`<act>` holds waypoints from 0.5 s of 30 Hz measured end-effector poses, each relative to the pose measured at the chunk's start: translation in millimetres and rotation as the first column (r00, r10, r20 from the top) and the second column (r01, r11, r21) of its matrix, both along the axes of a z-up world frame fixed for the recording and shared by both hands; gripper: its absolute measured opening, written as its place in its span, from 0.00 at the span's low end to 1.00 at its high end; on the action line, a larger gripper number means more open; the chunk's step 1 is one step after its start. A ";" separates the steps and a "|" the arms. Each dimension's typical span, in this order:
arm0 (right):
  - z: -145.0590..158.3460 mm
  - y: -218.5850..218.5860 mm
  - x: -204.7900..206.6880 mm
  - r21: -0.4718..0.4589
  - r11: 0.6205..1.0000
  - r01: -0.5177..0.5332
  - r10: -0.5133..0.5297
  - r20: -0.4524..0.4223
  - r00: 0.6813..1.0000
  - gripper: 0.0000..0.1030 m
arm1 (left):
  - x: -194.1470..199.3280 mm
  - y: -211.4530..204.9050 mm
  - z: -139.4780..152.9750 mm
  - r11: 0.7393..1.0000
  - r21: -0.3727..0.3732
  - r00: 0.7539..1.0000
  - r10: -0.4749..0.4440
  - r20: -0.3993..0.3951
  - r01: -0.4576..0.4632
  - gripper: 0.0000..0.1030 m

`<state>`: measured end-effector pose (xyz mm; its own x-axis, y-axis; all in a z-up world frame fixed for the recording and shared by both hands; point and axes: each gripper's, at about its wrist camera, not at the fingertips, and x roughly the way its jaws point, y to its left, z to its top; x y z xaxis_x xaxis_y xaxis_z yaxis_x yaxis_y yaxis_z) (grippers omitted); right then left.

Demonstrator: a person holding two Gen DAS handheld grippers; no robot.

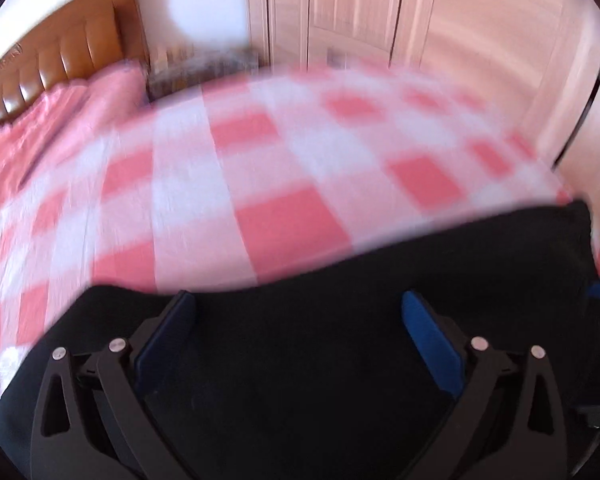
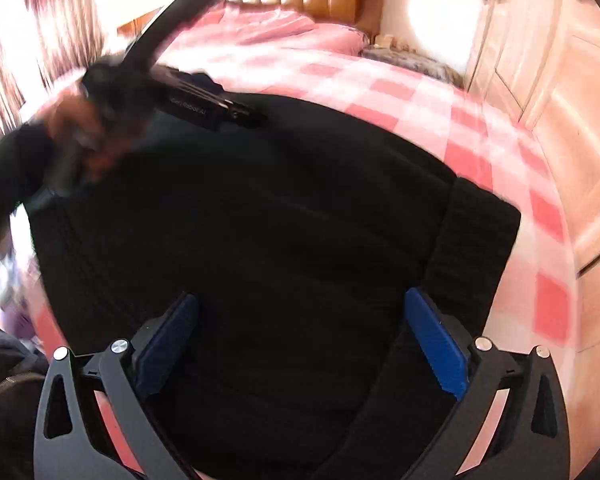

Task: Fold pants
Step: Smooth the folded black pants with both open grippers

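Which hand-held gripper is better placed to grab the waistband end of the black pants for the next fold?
Right, probably. The right hand-held gripper is open over the black fabric pants, with the ribbed waistband just beyond its right finger. The left hand-held gripper, also open, sits at the opposite side.

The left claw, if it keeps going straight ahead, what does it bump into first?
Probably the black pants, lying right between and ahead of the open left claw. Past them comes the pink checked bedspread. The blur makes depth uncertain.
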<state>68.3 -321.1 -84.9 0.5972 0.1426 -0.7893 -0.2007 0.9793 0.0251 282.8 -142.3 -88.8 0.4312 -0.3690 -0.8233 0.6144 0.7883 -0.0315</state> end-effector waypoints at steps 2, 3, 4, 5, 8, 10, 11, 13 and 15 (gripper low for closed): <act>3.6 5.2 -1.5 -0.038 0.999 0.011 -0.011 -0.015 1.000 0.96 | 5.5 2.2 5.1 1.000 -0.023 1.000 0.019 -0.017 -0.019 0.99; 7.2 11.6 0.2 -0.069 0.997 0.026 -0.027 -0.020 0.999 0.95 | 5.1 0.8 6.5 1.000 -0.007 1.000 0.013 -0.012 -0.013 0.99; 13.5 15.3 0.9 -0.096 0.994 0.051 -0.052 -0.011 0.999 0.95 | 2.1 -0.1 10.0 1.000 0.026 1.000 0.018 0.001 -0.018 0.99; 19.2 18.3 -1.0 -0.101 0.993 0.066 -0.066 0.008 0.998 0.95 | -4.9 2.7 19.5 0.999 0.039 0.999 0.035 0.032 -0.036 0.97; 46.6 30.1 -18.7 -0.002 1.000 0.026 -0.025 0.094 0.995 0.95 | -33.0 32.2 54.5 0.998 -0.052 0.995 0.039 0.095 -0.034 0.98; 52.7 47.9 -27.1 0.029 0.999 -0.026 0.022 0.124 0.992 0.95 | -55.0 67.3 74.5 0.992 -0.102 0.993 0.077 0.085 -0.068 0.98; 51.5 57.9 -29.2 0.024 0.999 -0.048 0.044 0.127 0.991 0.95 | -62.7 83.1 77.5 0.991 -0.105 0.994 0.088 0.072 -0.080 0.99; 43.4 84.4 -25.1 0.016 0.995 -0.098 0.095 0.128 0.987 0.95 | -73.6 123.0 73.0 0.984 -0.077 0.984 0.167 0.057 -0.163 0.99; 33.2 100.3 -7.3 0.016 0.994 -0.112 0.110 0.114 0.987 0.95 | -73.7 151.5 58.9 0.970 -0.055 0.971 0.238 0.024 -0.237 0.99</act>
